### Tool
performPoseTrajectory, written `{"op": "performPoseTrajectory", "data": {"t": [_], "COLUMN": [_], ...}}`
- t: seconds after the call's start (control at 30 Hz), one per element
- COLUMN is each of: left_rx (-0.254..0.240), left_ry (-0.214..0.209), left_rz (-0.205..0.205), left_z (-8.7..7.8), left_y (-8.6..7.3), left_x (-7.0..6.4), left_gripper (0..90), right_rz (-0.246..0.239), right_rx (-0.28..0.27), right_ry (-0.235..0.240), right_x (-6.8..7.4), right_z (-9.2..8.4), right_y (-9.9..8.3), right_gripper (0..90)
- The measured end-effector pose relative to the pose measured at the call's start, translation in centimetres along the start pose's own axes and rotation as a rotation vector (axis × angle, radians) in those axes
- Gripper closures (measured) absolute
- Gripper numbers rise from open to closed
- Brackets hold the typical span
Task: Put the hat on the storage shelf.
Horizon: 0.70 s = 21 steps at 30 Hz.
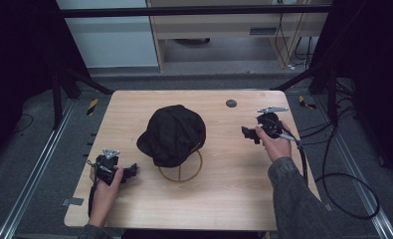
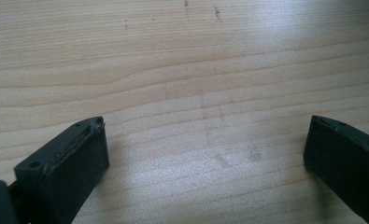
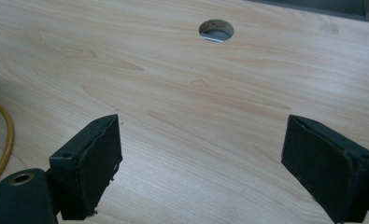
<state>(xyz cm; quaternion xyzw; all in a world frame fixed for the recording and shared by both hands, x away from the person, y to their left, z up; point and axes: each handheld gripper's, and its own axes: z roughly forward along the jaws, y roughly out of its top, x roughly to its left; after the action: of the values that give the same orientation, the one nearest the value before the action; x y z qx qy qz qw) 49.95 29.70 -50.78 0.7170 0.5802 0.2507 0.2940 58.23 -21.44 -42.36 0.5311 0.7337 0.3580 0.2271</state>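
**Black cap on its stand, both hand-held grippers spread and empty**

A black fabric cap sits at the middle of the light wooden tabletop, perched on a thin round golden-brown wire stand whose ring base shows at the cap's 6 o'clock side. A small round grey hole lies in the tabletop toward 1 o'clock from the cap.

The left hand-held gripper is held low at about 8 o'clock from the cap, near it but apart, its jaws pointing toward the stand. In the left gripper view the left hand-held gripper has its black jaws spread wide with bare wood grain between them.

The right hand-held gripper is at about 3 o'clock from the cap, well apart from it. In the right gripper view the right hand-held gripper also stands spread wide with nothing between its jaws; the hole lies ahead at 12 o'clock, and a curve of the stand's ring shows at 9 o'clock.
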Motion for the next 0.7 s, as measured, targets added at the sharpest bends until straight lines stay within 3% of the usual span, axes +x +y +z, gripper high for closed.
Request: {"op": "performPoseTrajectory", "data": {"t": [0.23, 0.7], "left_rx": [0.000, 0.000], "left_ry": [0.000, 0.000], "left_rz": [0.000, 0.000], "left_z": [0.0, 0.0], "left_y": [0.0, 0.0], "left_x": [0.0, 0.0], "left_gripper": [0.0, 0.0], "right_rz": [-0.002, -0.020], "right_rx": [0.022, 0.065], "right_ry": [0.002, 0.036], "right_x": [0.2, 2.0], "right_z": [1.0, 3.1], "right_y": [-0.9, -2.7], "right_gripper": [11.6, 11.2]}}
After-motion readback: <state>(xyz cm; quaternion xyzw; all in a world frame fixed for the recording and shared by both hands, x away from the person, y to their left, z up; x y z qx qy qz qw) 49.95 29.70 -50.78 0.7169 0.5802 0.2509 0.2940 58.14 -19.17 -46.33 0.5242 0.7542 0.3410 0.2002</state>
